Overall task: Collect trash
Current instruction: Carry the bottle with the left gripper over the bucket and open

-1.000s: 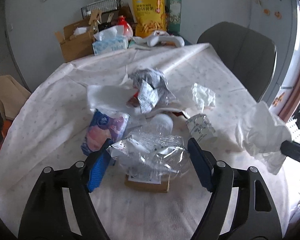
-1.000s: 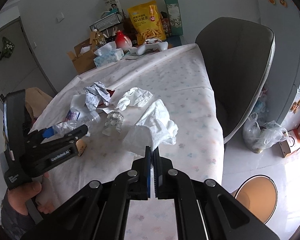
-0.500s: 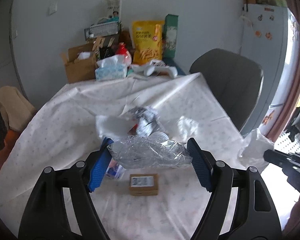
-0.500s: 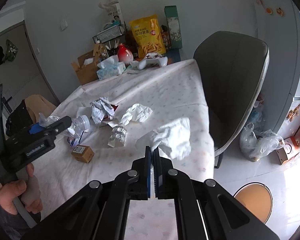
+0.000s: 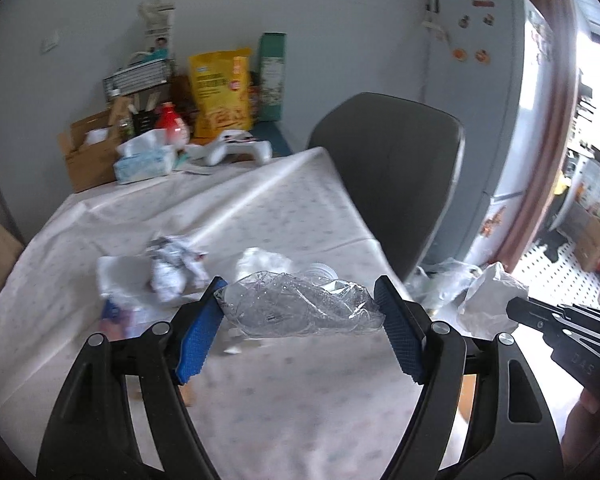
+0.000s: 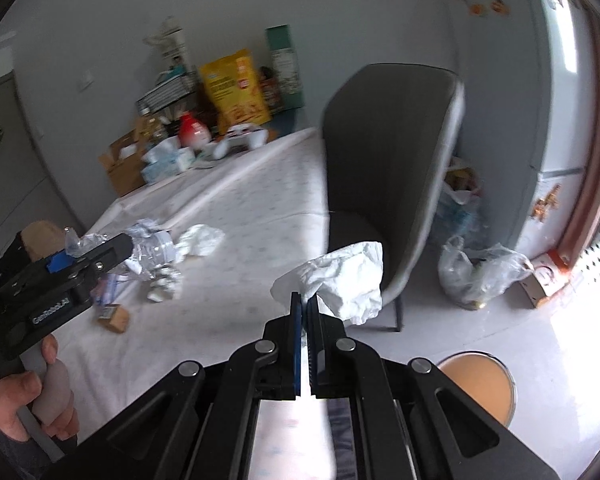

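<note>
Above the tabletop (image 5: 284, 216), L gripper (image 5: 300, 312) clamps crushed bottle (image 5: 300, 310), R gripper (image 6: 305, 300) pinches tissue (image 6: 340, 276); wrappers (image 5: 172, 268) etc. left, w/ bin (image 6: 476, 388) waiting.

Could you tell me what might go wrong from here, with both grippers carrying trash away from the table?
1. The left gripper holds the crushed clear plastic bottle only by its ends; slick, springy plastic could pop out.
2. The right gripper pinches just a corner of the white tissue, which hangs loose and may tear or slip before reaching the round bin.
</note>
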Action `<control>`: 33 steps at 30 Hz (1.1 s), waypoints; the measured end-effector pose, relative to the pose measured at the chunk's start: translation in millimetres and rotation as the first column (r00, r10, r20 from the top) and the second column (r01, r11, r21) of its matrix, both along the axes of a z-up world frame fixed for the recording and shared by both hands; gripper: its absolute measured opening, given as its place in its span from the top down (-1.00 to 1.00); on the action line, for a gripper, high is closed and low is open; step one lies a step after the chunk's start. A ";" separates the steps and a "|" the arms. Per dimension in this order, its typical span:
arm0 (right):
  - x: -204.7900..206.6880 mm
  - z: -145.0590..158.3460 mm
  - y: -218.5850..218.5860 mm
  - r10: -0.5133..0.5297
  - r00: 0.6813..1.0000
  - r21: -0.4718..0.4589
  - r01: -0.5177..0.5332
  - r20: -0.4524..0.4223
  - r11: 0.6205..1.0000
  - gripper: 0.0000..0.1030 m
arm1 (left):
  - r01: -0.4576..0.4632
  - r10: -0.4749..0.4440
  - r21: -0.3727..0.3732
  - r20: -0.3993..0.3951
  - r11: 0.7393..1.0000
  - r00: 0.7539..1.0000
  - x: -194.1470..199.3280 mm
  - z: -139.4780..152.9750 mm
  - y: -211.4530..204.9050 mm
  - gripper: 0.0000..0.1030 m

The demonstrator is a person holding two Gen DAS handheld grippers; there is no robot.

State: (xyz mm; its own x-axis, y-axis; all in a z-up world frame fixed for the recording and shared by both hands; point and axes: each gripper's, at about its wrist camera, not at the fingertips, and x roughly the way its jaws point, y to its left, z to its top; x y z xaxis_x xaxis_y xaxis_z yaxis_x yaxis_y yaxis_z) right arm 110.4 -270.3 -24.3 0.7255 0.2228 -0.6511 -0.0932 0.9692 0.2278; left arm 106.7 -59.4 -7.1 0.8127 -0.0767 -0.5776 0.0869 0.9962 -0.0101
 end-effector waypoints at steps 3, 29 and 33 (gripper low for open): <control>0.5 -8.0 -27.9 -0.061 0.998 -0.006 0.061 -0.026 0.998 0.93 | 0.047 -0.047 -0.004 -0.004 0.999 0.999 5.8 -2.9 -25.4 -0.45; 21.5 -136.1 -172.1 -0.336 0.903 -0.001 0.349 -0.269 0.937 0.92 | 0.259 -0.257 -0.013 -0.199 0.966 0.946 66.6 -70.9 -171.2 -0.45; 24.7 -151.2 -188.1 -0.357 0.888 0.001 0.373 -0.289 0.928 0.84 | 0.277 -0.273 -0.008 -0.214 0.961 0.938 70.9 -76.8 -187.7 -0.45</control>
State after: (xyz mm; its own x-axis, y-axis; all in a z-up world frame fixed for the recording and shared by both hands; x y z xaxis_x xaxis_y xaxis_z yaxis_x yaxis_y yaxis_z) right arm 135.1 -458.4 -175.5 0.5531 0.0188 -0.8329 0.3401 0.9075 0.2463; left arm 177.5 -247.1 -83.9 0.6208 -0.2654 -0.7377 0.3555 0.9339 -0.0369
